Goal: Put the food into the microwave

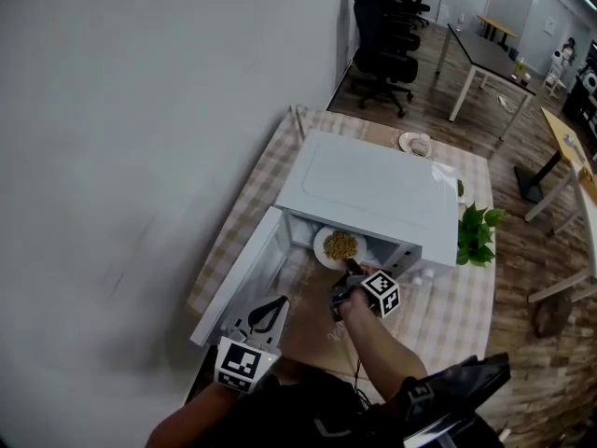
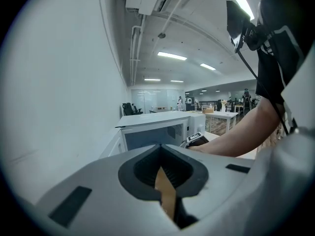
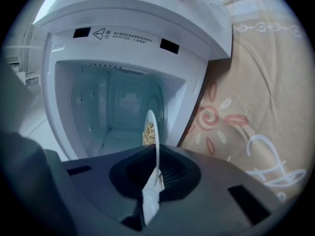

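A white microwave [image 1: 359,189] stands on the checked tablecloth with its door [image 1: 244,278] swung open to the left. My right gripper [image 1: 352,271] is shut on the near rim of a white plate [image 1: 338,247] of brownish food, which sits at the mouth of the oven. In the right gripper view the plate [image 3: 154,132] shows edge-on between the jaws [image 3: 156,173], with the food [image 3: 148,132] against the empty cavity [image 3: 113,102]. My left gripper [image 1: 278,303] hangs beside the open door, jaws together and holding nothing. It [image 2: 165,181] faces the microwave [image 2: 157,127].
A leafy green plant [image 1: 478,231] stands right of the microwave, and a small dish [image 1: 416,144] lies behind it. A white wall runs along the left. Office chairs [image 1: 382,35] and desks fill the room beyond. The patterned cloth [image 3: 246,122] spreads to the right of the oven.
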A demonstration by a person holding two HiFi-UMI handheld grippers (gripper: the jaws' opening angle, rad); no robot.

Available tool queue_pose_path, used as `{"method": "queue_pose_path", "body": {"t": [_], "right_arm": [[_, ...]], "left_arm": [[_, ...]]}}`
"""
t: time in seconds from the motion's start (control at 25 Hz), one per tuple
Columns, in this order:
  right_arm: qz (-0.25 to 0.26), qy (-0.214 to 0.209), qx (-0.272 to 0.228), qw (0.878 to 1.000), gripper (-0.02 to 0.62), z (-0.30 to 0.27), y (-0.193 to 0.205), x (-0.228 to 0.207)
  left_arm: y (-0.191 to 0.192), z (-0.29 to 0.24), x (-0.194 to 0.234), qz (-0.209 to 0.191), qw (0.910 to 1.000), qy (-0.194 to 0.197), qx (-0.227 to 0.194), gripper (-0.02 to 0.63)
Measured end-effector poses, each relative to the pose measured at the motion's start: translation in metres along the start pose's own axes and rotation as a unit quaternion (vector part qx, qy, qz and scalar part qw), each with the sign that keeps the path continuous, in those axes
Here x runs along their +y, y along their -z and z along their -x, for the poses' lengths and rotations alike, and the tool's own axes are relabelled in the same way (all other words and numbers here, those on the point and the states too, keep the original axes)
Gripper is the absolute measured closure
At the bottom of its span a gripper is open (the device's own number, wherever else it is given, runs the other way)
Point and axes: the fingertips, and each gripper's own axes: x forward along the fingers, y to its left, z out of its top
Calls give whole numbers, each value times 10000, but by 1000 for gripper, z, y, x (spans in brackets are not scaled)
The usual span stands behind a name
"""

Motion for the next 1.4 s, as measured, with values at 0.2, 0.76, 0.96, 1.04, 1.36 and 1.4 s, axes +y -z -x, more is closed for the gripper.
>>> {"method": "queue_pose_path", "body": {"t": [0.2,0.76,0.96,1.04,1.36,1.4], "right_arm": [[-251,53,-165,9995,578,-9,-9,0],[-243,227,-541,9980,575,-20,-15,4],[-258,9,-588,9979,480,-19,-15,14],[-168,-49,-572,9982,426,-18,-13,19],[1,-175,-451,9988,390,-3,-4,14],[122,-175,-428,9989,396,1,-1,14]], "left_arm": [[-2,-7,4,243,9997,-68,24,598],[-9,0,-9,124,9999,86,11,598],[-3,11,-1,150,9999,8,49,598],[-2,13,-1,230,9997,50,5,598],[2,12,-8,264,9995,194,41,598],[2,11,-9,269,9994,208,39,598]]}}
